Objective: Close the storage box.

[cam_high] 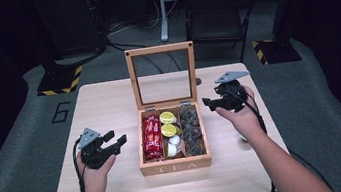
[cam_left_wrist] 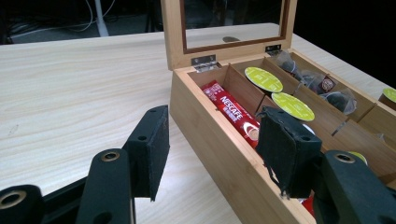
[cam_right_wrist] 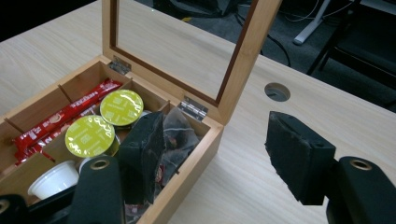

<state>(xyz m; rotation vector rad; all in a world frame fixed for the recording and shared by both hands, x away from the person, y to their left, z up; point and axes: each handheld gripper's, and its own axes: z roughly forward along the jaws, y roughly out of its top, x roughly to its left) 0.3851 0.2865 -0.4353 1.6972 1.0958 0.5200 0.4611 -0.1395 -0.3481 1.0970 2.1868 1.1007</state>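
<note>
High view: tea box (cam_high: 175,165) mid-table, glass lid (cam_high: 162,76) upright; left gripper (cam_high: 114,142) and right gripper (cam_high: 208,102) flank it, jaws apart, both empty. Looks like the approach step; next, probably right reaches behind the lid to tip it shut

The wooden tea box (cam_high: 175,165) stands mid-table with its glass-paned lid (cam_high: 162,75) upright at the far edge, so the compartments are open from above and from the near side but blocked from behind; bare table (cam_high: 108,99) lies wide on both flanks. The left gripper (cam_high: 115,141) sits just beside the box's left wall, jaws apart; the right gripper (cam_high: 208,103) hangs near the far right corner, seemingly clear of the lid.
</note>
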